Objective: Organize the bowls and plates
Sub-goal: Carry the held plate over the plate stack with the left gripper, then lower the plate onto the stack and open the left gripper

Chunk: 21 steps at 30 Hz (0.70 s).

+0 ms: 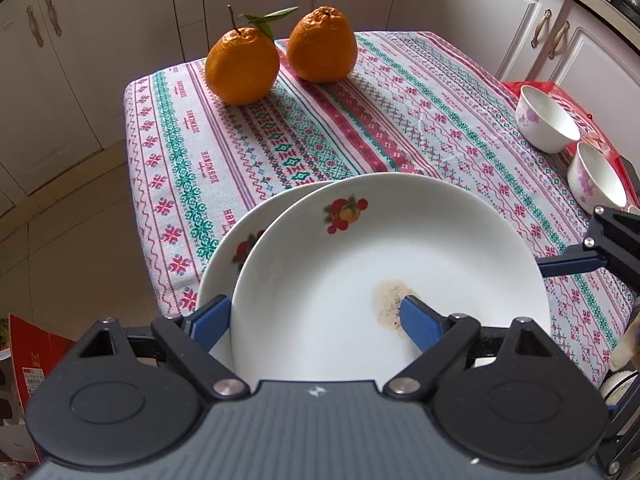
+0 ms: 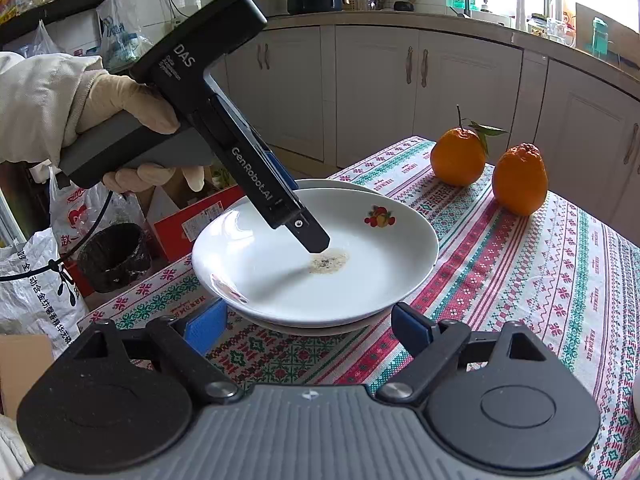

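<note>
A white plate with a fruit print and a brown stain (image 1: 384, 264) rests on a second fruit-print plate (image 1: 228, 256) on the patterned tablecloth. My left gripper (image 1: 316, 320) is open and straddles the top plate's near rim, one blue finger (image 1: 210, 322) outside, the other (image 1: 420, 322) inside by the stain. In the right wrist view the stacked plates (image 2: 320, 256) lie just ahead of my open, empty right gripper (image 2: 308, 326); the left gripper's body (image 2: 240, 152) reaches into the plate. Two white floral bowls (image 1: 546, 118) (image 1: 594, 180) stand at the table's right edge.
Two oranges (image 1: 242, 66) (image 1: 322, 46) sit at the far end of the table (image 1: 400, 120); they also show in the right wrist view (image 2: 458, 156) (image 2: 520, 180). Cabinets surround the table. Bags, a black bin (image 2: 114, 256) and boxes stand on the floor at left.
</note>
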{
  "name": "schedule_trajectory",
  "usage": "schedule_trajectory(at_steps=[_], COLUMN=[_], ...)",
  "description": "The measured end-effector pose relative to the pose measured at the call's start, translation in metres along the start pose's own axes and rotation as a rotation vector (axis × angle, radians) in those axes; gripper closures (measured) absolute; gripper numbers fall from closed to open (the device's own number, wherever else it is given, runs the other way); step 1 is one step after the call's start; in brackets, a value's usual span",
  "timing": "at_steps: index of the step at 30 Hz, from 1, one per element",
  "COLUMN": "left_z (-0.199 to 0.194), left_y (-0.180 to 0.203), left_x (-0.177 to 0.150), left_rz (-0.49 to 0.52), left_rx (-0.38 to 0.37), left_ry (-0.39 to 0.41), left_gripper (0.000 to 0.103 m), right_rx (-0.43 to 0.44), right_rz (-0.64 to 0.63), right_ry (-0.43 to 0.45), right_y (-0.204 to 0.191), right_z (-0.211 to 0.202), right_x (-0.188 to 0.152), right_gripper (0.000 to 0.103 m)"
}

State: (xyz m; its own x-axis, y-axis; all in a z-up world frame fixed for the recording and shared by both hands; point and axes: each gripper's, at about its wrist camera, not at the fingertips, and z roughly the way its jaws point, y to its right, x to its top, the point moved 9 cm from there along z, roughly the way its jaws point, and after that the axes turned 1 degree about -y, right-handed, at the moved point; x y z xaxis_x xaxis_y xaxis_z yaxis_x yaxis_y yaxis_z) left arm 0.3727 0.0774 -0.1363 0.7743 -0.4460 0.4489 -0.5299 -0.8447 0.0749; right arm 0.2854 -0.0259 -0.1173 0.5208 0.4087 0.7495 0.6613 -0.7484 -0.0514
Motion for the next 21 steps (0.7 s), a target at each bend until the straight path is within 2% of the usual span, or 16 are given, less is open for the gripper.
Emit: schedule_trajectory(at_steps=[8, 12, 18, 21], left_z=[-0.007, -0.011, -0.014, -0.022], left_y=[-0.005, -0.007, -0.01, -0.004], left_x=[-0.004, -0.005, -0.01, -0.01], left_rz=[-0.007, -0.013, -0.013, 0.006], left_rx=[0.038, 0.062, 0.096, 0.121], left_ry=[0.029, 0.05, 0.089, 0.142], left_gripper=[0.012, 0.011, 0.009, 0.009], right_rx=[-0.007, -0.025, -0.07, -0.111], right_rz=[-0.018, -0.018, 0.004, 0.006], right_ry=[0.004, -0.011, -0.02, -0.032], right_y=[-0.001, -0.001, 0.007, 0.012], right_z=[0.003, 0.002, -0.011, -0.019], right_x=[0.001, -0.003, -0.008, -0.012], right_gripper=[0.01, 0.002, 0.0, 0.0])
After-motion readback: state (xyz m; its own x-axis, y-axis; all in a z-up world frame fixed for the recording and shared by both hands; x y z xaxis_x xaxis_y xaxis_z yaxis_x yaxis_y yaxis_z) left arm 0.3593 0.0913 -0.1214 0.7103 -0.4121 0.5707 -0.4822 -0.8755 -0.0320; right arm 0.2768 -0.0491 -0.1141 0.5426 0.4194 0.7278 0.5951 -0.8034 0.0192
